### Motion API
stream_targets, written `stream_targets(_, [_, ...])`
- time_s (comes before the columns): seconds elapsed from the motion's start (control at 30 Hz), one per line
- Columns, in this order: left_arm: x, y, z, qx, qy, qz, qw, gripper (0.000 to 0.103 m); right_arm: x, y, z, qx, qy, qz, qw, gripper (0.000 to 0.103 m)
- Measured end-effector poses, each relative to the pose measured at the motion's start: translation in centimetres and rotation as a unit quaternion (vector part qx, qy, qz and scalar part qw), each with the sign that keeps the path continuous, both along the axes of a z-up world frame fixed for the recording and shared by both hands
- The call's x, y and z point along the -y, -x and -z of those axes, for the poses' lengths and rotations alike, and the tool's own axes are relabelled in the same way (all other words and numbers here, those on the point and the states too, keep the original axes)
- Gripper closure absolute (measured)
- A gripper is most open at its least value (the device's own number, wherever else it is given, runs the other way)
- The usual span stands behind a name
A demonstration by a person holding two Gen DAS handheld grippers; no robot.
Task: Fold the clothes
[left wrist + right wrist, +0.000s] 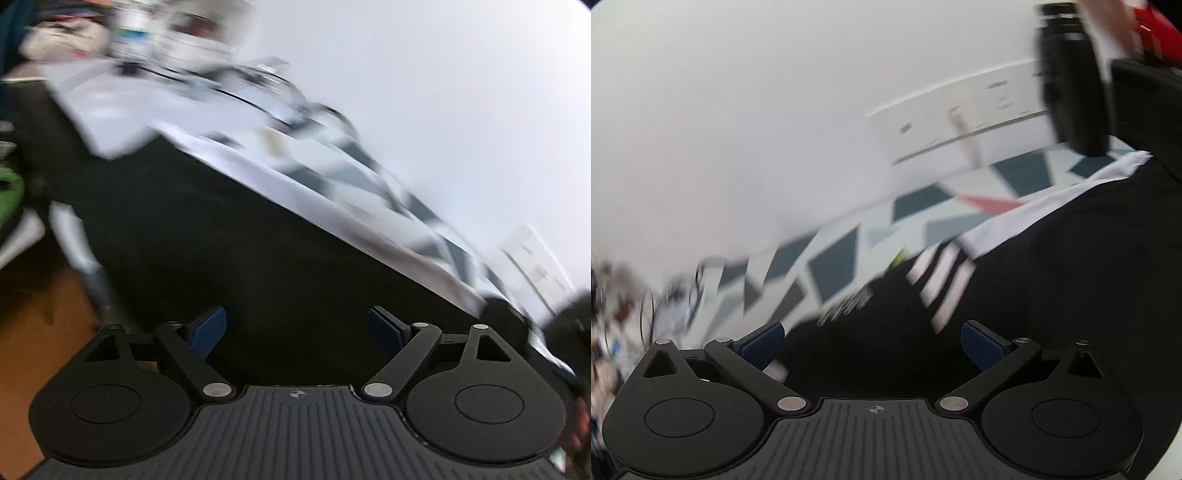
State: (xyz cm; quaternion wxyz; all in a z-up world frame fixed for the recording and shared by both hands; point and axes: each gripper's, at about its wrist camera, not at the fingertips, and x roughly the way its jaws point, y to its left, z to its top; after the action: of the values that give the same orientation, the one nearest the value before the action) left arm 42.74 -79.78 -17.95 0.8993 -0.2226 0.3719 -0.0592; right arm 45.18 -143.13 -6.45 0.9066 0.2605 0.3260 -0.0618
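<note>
A black garment (229,236) with a white band (332,218) along its far edge lies spread on a surface covered in a white cloth with dark triangles (354,173). My left gripper (295,328) hovers over it, jaws wide apart, nothing pinched between the blue pads (208,326). The right wrist view shows the same garment (1071,266), its white stripes (942,280) and its white band (1034,210). My right gripper (873,343) is open above the black fabric. Both views are motion-blurred.
The other gripper (1071,92) and a red sleeve (1160,29) show at top right. A white socket panel (960,110) sits on the wall. Blurred clutter (177,40) lies at the far end; wooden floor (33,332) and a green object (9,192) are left.
</note>
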Motion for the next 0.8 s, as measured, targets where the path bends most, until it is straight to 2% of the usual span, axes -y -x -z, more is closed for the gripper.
stream_targets(0.2, [-5.6,-1.9,1.4,-0.020,-0.002,-0.015,0.9997,0.015,-7.8,-1.0,1.4,-0.053,-0.004,-0.003,0.999,0.001])
stream_targets(0.4, [-8.2,-4.1,1.8,-0.033,0.008,0.017,0.9993,0.015,-15.1,-2.2,1.7,-0.071,0.008,-0.027,0.997,0.001])
stream_targets(0.63, [-10.2,-3.6,1.3,-0.039,0.001,0.050,0.9980,0.010,-20.2,-3.0,2.1,-0.083,0.002,-0.044,0.996,0.001])
stream_targets(0.8, [-11.7,-6.3,2.2,-0.039,0.022,0.039,0.9982,0.010,-22.2,-3.3,2.4,-0.093,0.005,-0.047,0.995,0.001])
